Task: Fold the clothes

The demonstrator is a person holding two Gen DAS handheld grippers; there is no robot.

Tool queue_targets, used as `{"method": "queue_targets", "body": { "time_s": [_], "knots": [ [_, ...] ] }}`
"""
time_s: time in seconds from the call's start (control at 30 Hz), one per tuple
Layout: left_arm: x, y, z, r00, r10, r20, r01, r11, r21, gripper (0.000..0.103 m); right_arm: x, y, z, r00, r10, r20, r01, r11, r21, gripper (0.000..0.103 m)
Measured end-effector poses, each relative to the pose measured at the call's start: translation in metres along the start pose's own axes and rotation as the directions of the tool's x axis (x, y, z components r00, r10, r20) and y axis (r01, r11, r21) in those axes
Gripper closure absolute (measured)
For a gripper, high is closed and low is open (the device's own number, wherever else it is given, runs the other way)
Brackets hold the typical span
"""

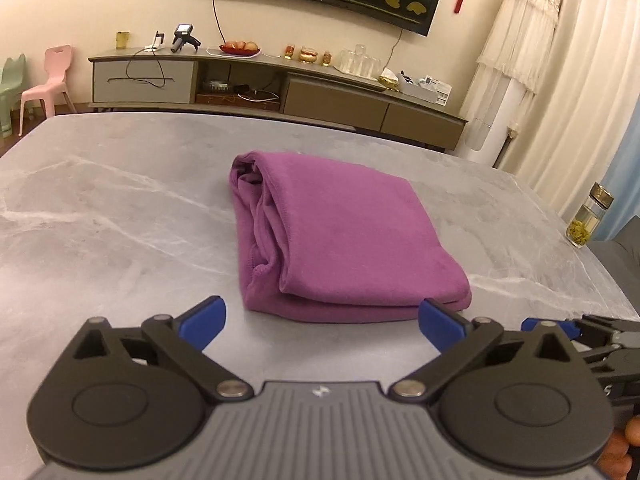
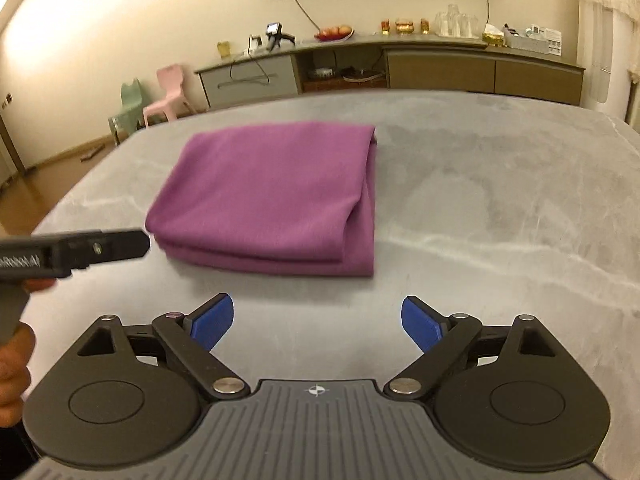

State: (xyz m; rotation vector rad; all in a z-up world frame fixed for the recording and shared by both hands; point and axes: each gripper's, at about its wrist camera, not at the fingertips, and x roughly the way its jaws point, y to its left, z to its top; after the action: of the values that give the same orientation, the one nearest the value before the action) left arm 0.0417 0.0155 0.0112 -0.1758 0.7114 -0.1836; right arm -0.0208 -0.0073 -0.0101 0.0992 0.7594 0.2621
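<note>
A purple garment lies folded into a thick rectangle on the grey marble table. It also shows in the right wrist view. My left gripper is open and empty, just short of the garment's near edge. My right gripper is open and empty, a little back from the garment's near edge. The right gripper shows at the right edge of the left wrist view. The left gripper's body shows at the left of the right wrist view.
A glass jar stands at the table's right edge. Behind the table runs a low TV cabinet with cups and a fruit plate. Pink and green small chairs stand at the far left. A white standing unit is at the right.
</note>
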Motion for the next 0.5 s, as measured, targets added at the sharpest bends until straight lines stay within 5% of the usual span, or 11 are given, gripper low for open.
{"method": "queue_targets", "body": {
  "time_s": [0.5],
  "knots": [
    [-0.003,0.0,-0.003,1.0,0.016,0.001,-0.016,0.999,-0.034,0.0,0.023,0.019,0.003,0.998,-0.04,-0.053,0.038,0.999,-0.038,0.01]
  ]
}}
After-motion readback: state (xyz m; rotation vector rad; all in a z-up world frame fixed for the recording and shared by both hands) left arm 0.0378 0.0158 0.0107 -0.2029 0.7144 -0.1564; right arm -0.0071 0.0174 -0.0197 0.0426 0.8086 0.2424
